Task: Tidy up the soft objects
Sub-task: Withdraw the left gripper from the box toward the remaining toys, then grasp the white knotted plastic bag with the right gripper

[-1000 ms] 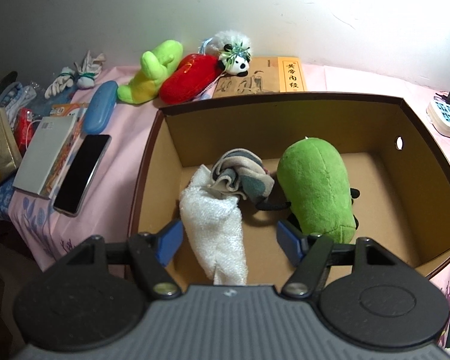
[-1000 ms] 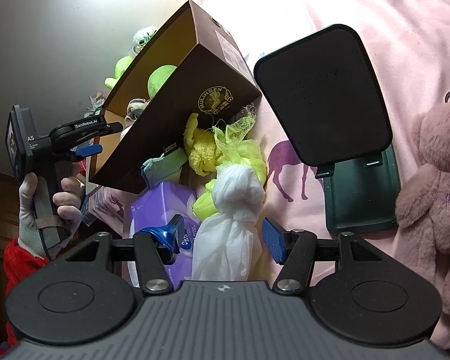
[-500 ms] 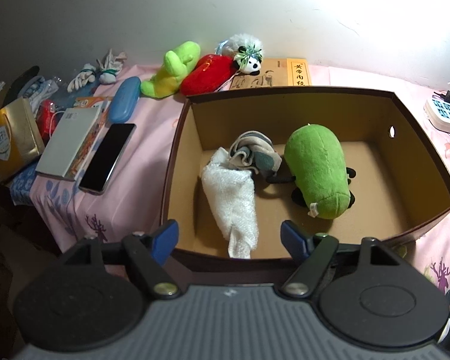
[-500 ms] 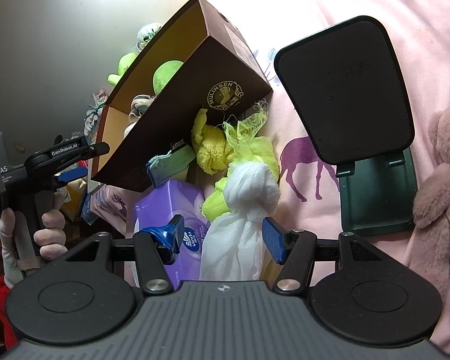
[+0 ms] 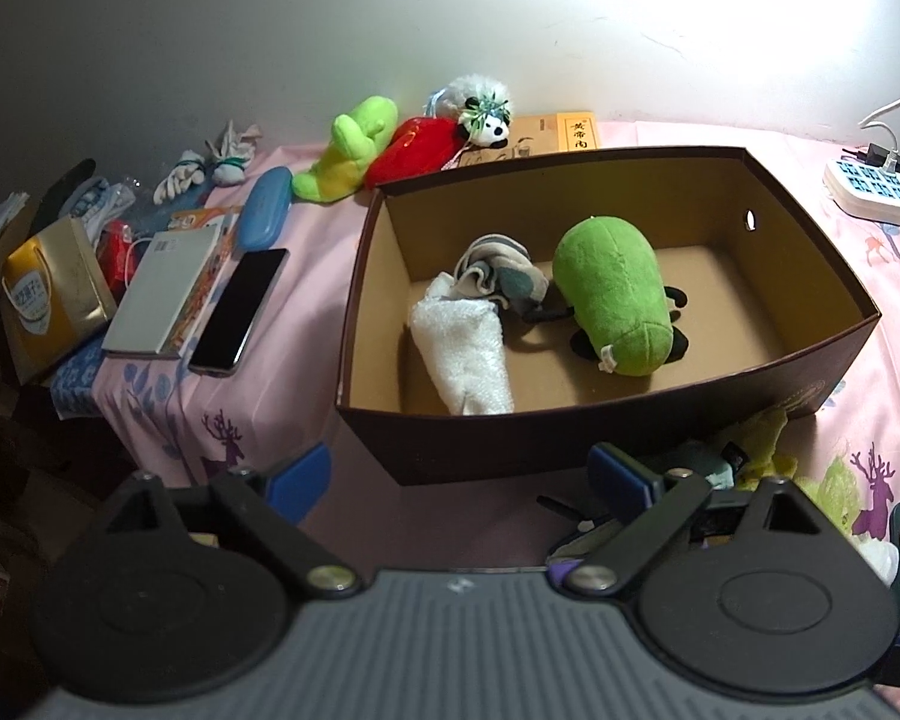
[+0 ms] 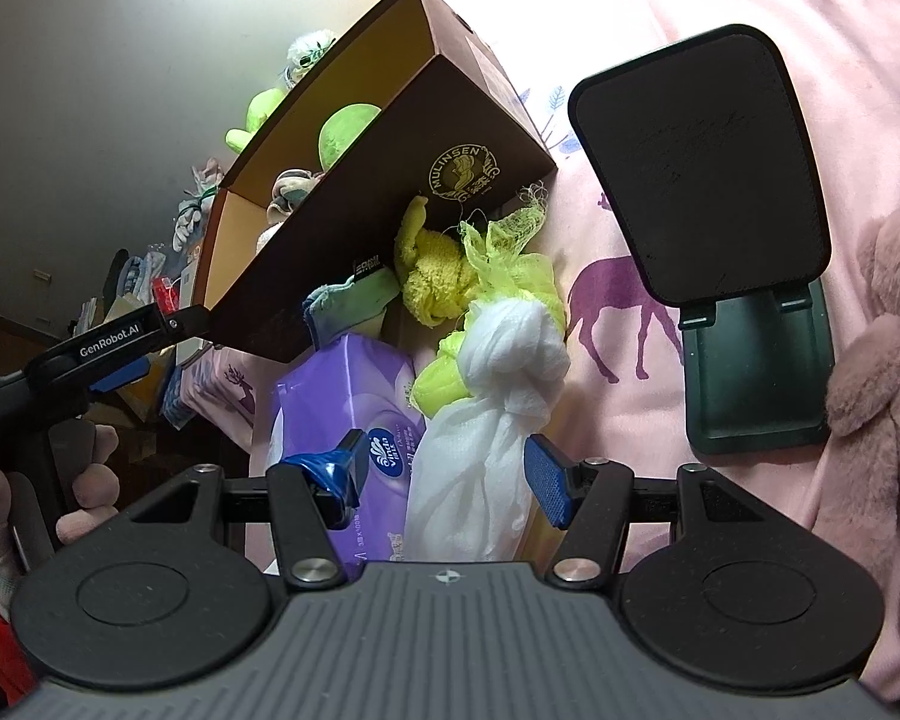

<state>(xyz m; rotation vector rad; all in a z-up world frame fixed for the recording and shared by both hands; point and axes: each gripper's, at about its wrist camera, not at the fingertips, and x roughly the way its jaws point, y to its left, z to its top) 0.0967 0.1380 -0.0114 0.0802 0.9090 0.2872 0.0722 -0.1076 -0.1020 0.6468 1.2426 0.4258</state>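
While the left tool (image 5: 459,477), its jaws just opened wide and empty, hangs outside the box (image 5: 660,438), the right tool (image 6: 441,471) stands open astride the white knotted cloth (image 6: 498,384), whose long axis runs straight ahead, so it's nearer.

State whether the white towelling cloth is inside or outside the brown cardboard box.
Inside. The white towelling cloth lies on the floor of the brown cardboard box, enclosed by its walls, next to a green plush toy.

White towel roll (image 5: 462,354) beside green plush (image 5: 612,294) inside brown box (image 5: 468,447).
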